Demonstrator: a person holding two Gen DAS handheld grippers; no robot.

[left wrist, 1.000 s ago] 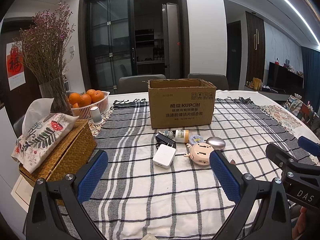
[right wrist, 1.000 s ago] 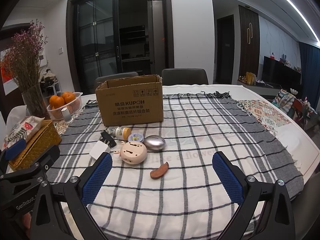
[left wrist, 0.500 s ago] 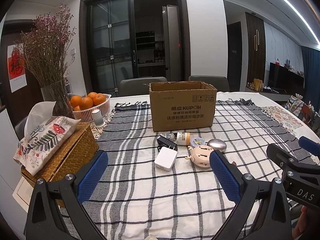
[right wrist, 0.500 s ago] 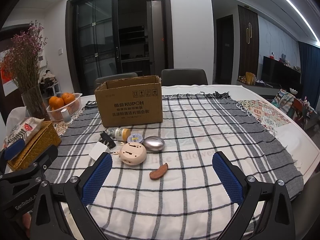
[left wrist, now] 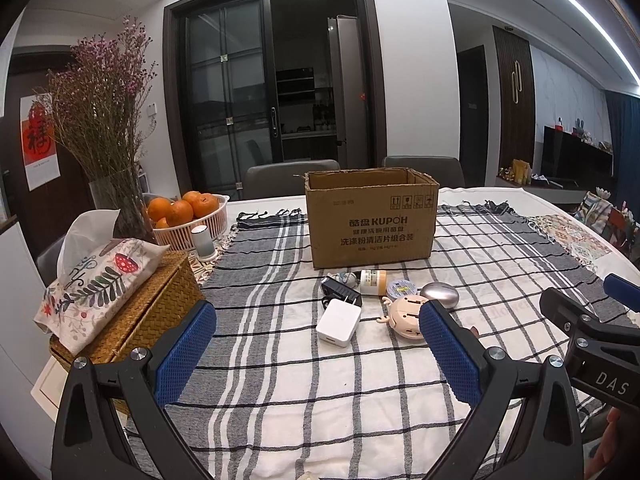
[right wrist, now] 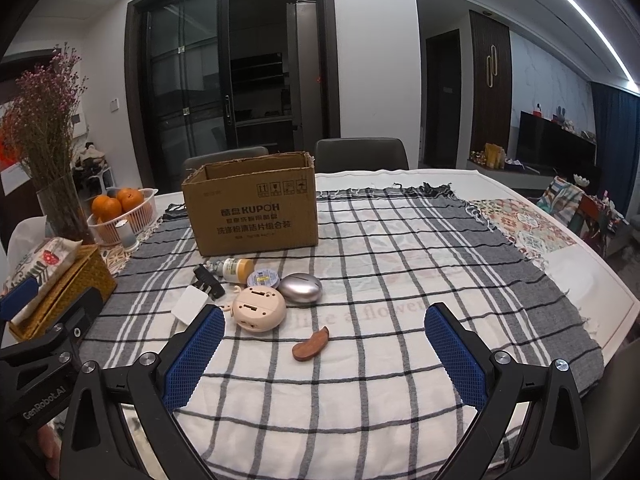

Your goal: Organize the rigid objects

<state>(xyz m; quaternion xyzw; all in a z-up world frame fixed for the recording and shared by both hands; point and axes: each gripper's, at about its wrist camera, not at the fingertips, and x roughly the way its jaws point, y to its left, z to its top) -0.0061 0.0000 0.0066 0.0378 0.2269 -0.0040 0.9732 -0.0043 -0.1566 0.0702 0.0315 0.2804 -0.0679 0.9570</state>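
Left tool (left wrist: 316,346) hangs spread and empty above the checked cloth (left wrist: 280,380) on the worktop. Ahead of it lie a white charger (left wrist: 338,322), black plug (left wrist: 341,290), bottle (left wrist: 373,281), round tin (left wrist: 401,290), pink case (left wrist: 404,316) and silver oval (left wrist: 439,294), clustered just before the open box (left wrist: 370,220). A wooden piece (right wrist: 311,345) lies nearer, apart. Right tool (right wrist: 324,346) hangs spread, empty.

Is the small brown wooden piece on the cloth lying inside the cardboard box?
No, the wooden piece lies on the checked cloth, well in front of the cardboard box.
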